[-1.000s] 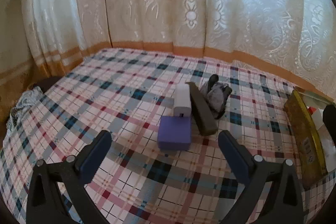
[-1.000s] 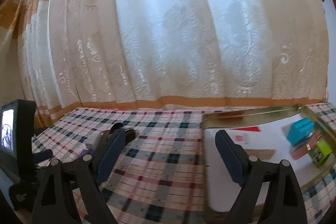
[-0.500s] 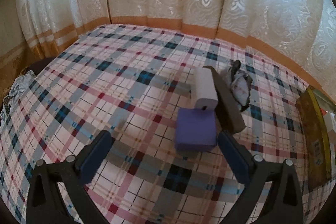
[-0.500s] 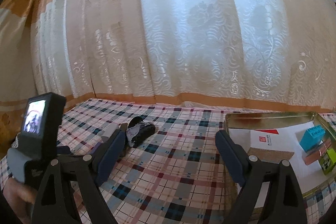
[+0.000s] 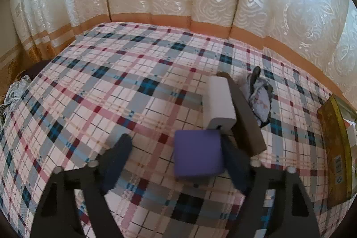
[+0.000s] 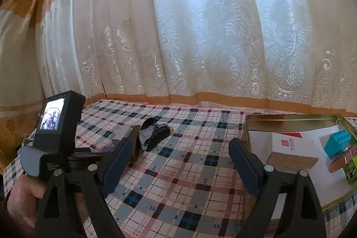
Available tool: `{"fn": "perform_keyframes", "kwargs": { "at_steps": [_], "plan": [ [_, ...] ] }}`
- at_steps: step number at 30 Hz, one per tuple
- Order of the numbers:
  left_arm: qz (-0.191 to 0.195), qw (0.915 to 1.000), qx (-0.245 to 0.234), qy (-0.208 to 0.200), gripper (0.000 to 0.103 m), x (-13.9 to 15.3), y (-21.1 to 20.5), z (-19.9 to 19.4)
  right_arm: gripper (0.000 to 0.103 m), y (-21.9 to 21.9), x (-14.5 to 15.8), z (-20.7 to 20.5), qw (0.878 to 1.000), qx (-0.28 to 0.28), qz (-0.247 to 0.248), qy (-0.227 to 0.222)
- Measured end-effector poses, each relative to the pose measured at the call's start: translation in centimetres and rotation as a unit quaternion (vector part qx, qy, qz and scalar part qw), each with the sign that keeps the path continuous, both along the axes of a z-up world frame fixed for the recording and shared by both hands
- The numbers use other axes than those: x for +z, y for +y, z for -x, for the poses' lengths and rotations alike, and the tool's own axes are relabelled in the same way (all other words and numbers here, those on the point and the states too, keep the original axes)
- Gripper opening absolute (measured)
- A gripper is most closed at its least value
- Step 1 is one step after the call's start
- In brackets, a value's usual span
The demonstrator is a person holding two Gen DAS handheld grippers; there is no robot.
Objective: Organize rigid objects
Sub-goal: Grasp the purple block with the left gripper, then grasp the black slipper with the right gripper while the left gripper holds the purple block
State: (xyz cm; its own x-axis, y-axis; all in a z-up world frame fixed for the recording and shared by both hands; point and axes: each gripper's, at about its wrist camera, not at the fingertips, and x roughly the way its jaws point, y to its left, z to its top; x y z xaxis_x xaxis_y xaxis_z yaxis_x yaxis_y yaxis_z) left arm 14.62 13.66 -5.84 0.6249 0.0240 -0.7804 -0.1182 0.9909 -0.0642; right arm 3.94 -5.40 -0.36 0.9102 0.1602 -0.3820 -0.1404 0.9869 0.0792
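Note:
In the left wrist view a purple block (image 5: 198, 153) lies on the plaid cloth between the fingers of my left gripper (image 5: 176, 160), which is open around it; the right finger is close beside it. Behind it lie a white box (image 5: 221, 104), a long dark bar (image 5: 244, 119) and a grey-black toy tank (image 5: 260, 97). My right gripper (image 6: 180, 164) is open and empty above the cloth. The toy tank (image 6: 154, 133) also shows left of it in the right wrist view.
A gold tin tray (image 6: 290, 118) at the right holds a white card, a cork block (image 6: 291, 160), a blue brick (image 6: 337, 143) and small boxes. Its edge shows in the left wrist view (image 5: 334, 148). Lace curtains hang behind. My left gripper body (image 6: 55, 139) is at left.
My left gripper has moved forward and down, so the purple block now sits between its fingers. The right gripper has swung slightly left; the tray shifted right in its view.

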Motion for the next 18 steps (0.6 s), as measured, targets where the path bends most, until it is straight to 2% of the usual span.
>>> {"fn": "perform_keyframes", "kwargs": {
  "at_steps": [1,4,6,13,18],
  "plan": [
    [-0.002,1.0,0.001,-0.002,0.058,0.1,0.1,0.1,0.09,0.0,0.0,0.0,1.0,0.001,0.001,0.001],
    [-0.006,1.0,0.003,-0.005,0.043,0.1,0.3,0.1,0.09,0.1,-0.2,-0.2,1.0,0.003,0.003,0.005],
    [-0.002,1.0,0.002,-0.007,0.039,0.2,0.5,0.2,0.09,0.3,-0.3,-0.5,1.0,0.004,0.008,0.013],
    [0.013,0.9998,-0.007,-0.011,0.039,0.3,1.3,0.3,0.09,1.8,-1.2,-3.1,0.998,0.029,0.009,0.062],
    [0.02,0.9996,0.015,-0.013,0.039,0.4,2.9,0.1,0.089,3.5,-2.0,-6.0,0.994,0.035,0.007,0.101]
  ]
}}
